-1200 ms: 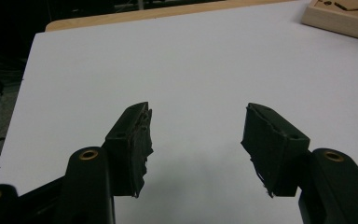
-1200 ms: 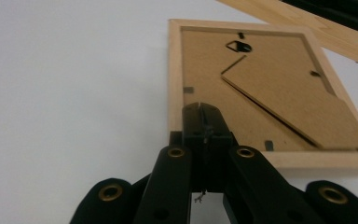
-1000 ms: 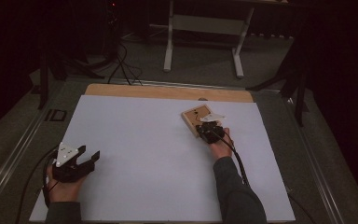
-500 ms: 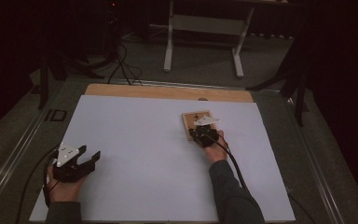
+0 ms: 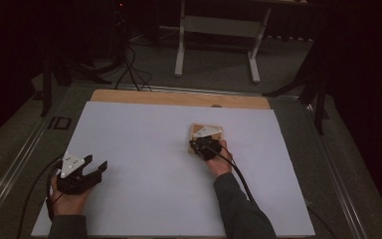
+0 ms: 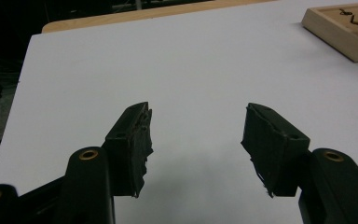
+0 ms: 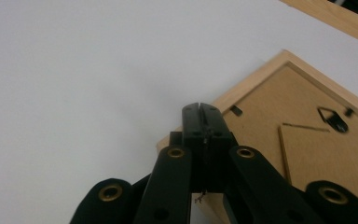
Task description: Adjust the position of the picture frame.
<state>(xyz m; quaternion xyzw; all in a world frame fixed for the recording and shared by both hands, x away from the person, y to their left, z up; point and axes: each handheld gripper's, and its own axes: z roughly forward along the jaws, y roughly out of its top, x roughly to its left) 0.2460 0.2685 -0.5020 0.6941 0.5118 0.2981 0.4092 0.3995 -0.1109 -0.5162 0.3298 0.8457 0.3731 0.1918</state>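
- Presently, the wooden picture frame (image 5: 206, 135) lies back-side up on the white sheet (image 5: 144, 164), right of centre.
- Right gripper (image 7: 203, 122): jaws together over the frame's near corner, seemingly to nudge it.
- Left gripper (image 6: 196, 140): jaws apart, holding nothing, parked well away.

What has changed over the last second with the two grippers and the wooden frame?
The right gripper, jaws shut, has slid leftward across the white sheet, and the wooden frame has shifted left with it, its corner at the closed jaws. Whether the jaws pinch the frame's edge or just push it cannot be told. The left gripper stayed in place near the sheet's front left, jaws open and empty.
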